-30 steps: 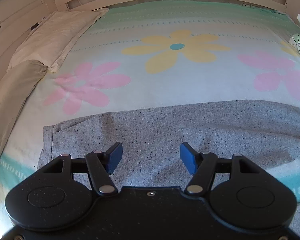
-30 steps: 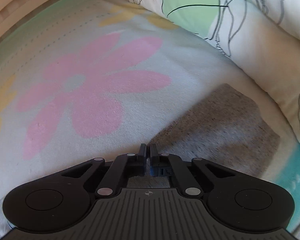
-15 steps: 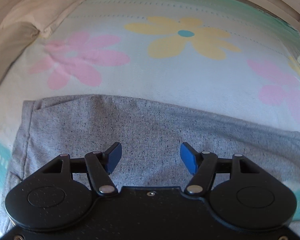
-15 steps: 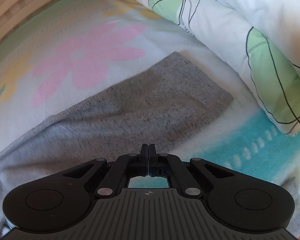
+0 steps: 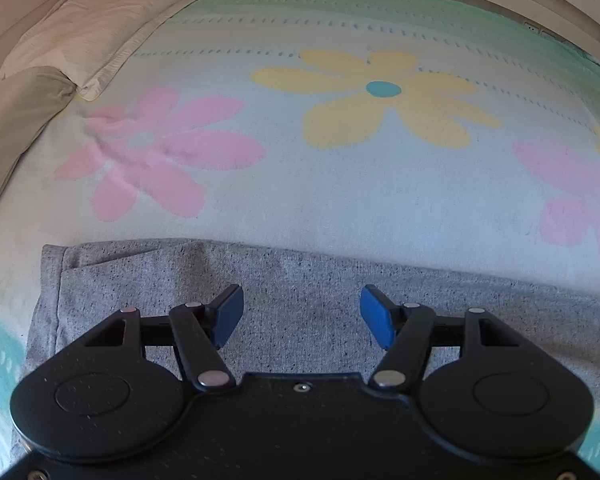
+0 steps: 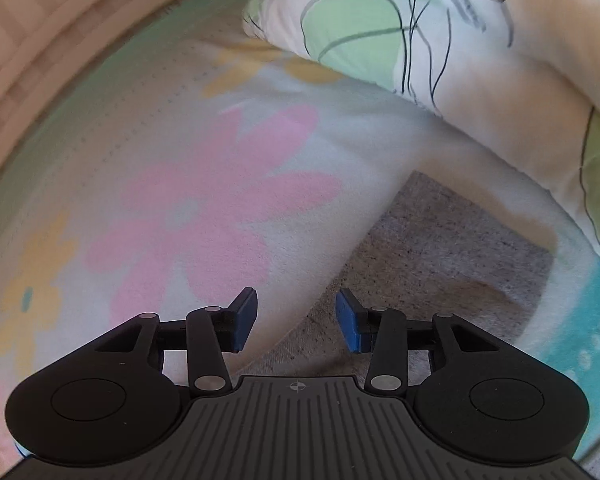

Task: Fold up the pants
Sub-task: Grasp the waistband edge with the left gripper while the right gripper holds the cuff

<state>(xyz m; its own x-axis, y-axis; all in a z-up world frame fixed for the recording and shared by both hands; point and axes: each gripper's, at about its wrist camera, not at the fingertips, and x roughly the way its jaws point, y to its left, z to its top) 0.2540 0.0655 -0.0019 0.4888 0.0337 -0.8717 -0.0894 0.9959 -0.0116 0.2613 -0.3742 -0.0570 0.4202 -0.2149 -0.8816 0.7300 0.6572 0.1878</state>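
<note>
The right gripper (image 6: pixel 296 318) is opening, empty now after being clenched, above the grey pants (image 5: pixel 300 280) lying along the bed's (image 5: pixel 340 200) near edge, while the left gripper (image 5: pixel 301 316) hovers unclenched, suggesting regrasping comes next.

My own gripper body hides the near part of the grey pants (image 5: pixel 308 280); the right view's flowered blanket (image 6: pixel 204 200) is motion-blurred.

Grey heathered pants (image 5: pixel 308 280) lie flat across the flowered bedspread (image 5: pixel 340 184), waistband end at left.
</note>
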